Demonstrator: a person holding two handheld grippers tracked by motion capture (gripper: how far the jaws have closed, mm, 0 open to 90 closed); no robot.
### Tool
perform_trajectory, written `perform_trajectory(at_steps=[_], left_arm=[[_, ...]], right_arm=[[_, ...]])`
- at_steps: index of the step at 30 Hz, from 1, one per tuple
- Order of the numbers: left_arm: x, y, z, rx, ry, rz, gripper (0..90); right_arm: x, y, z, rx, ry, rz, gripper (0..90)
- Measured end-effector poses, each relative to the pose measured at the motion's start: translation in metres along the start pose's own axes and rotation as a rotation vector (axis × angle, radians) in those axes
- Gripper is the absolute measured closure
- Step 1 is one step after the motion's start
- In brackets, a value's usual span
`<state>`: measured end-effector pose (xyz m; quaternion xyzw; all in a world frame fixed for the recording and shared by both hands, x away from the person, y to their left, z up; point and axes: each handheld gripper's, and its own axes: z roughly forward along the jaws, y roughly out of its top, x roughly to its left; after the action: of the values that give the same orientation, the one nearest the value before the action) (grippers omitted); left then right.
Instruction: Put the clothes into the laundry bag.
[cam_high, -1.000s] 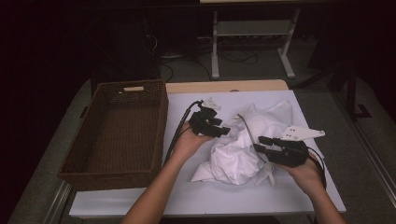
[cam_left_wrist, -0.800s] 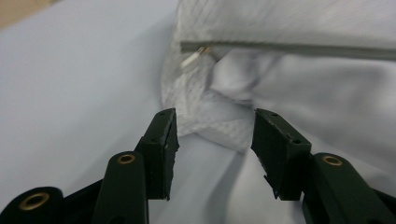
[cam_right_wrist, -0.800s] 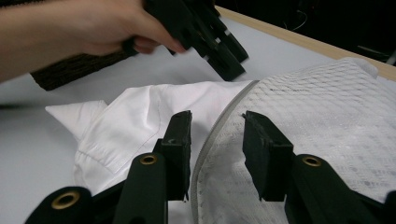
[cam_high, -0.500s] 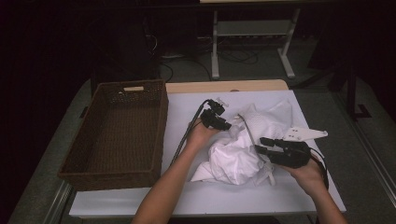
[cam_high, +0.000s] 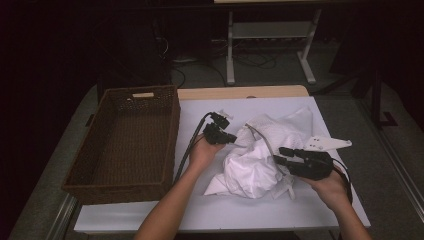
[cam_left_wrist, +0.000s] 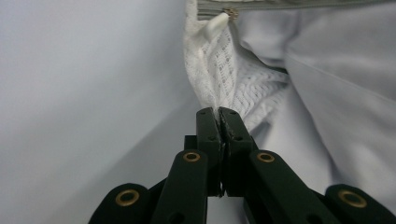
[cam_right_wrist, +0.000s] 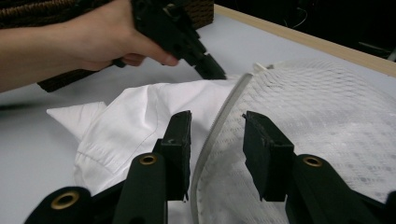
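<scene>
The left hand-held gripper (cam_left_wrist: 219, 112) has moved in over the last second and now pinches the mesh laundry bag (cam_high: 280, 132) at its edge. The right hand-held gripper (cam_right_wrist: 215, 140) gapes around the grey zip band. White shirt (cam_high: 250, 170) lies mid-bench (cam_high: 200, 210), by the wicker basket (cam_high: 125, 145).

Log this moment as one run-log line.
left tongs: shut on mesh bag edge | right tongs: open, straddling bag's zipper | shirt: partly in bag | basket: empty
</scene>
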<state>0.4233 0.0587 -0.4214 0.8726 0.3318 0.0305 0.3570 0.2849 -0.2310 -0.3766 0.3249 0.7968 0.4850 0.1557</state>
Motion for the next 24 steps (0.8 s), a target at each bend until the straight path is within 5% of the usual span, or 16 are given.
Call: perform_trajectory(at_steps=[13,20,24], left_arm=[[-0.026,-0.051,-0.035,0.001,-0.005,-0.032,88.4],[-0.034,-0.068,-0.043,0.000,-0.008,-0.025,87.6],[-0.034,-0.069,-0.048,-0.031,-0.018,-0.024,79.5]], right_arm=[[0.005,0.021,0.022,0.023,0.014,-0.006,62.4],[0.005,0.022,0.036,0.048,-0.009,-0.020,84.1],[0.004,0.025,0.037,0.050,-0.010,-0.034,85.3]])
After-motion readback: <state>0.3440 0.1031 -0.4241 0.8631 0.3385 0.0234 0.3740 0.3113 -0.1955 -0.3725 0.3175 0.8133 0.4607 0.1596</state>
